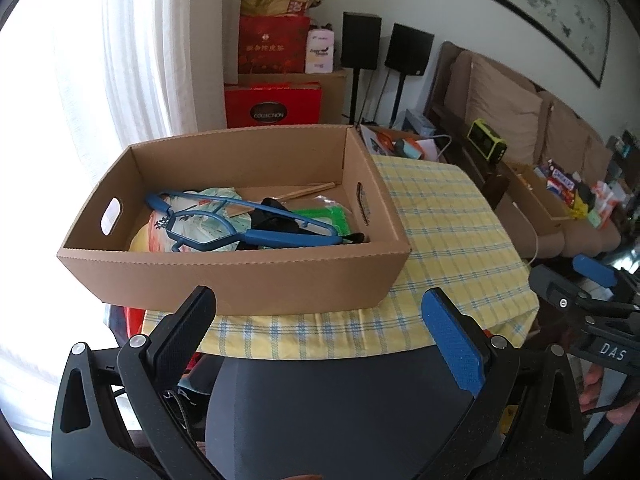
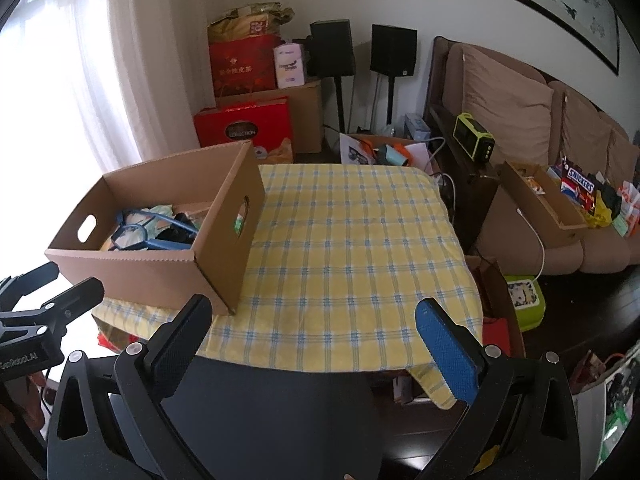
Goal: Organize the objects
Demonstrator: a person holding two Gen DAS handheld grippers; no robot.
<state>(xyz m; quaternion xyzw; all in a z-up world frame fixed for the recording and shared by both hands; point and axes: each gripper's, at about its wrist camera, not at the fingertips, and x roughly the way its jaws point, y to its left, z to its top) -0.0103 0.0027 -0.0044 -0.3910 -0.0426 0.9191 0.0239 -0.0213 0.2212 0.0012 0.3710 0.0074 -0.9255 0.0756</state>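
Note:
A brown cardboard box (image 1: 236, 276) with handle slots stands on the left part of a table with a yellow checked cloth (image 1: 448, 240). Inside lie blue clothes hangers (image 1: 256, 230), a printed bag (image 1: 216, 200), a green packet (image 1: 324, 216) and dark items. My left gripper (image 1: 320, 308) is open and empty, just in front of the box's near wall. My right gripper (image 2: 314, 320) is open and empty at the table's near edge, right of the box (image 2: 160, 268). The hangers (image 2: 148, 236) show in the box here too. Each gripper appears at the edge of the other's view.
A brown sofa (image 2: 532, 132) on the right holds a second cardboard tray (image 2: 536, 204) with snack packets (image 2: 580, 188). Red gift boxes (image 2: 244, 128) and two black speakers (image 2: 360, 48) stand behind the table. A green container (image 2: 524, 300) sits on the floor at right.

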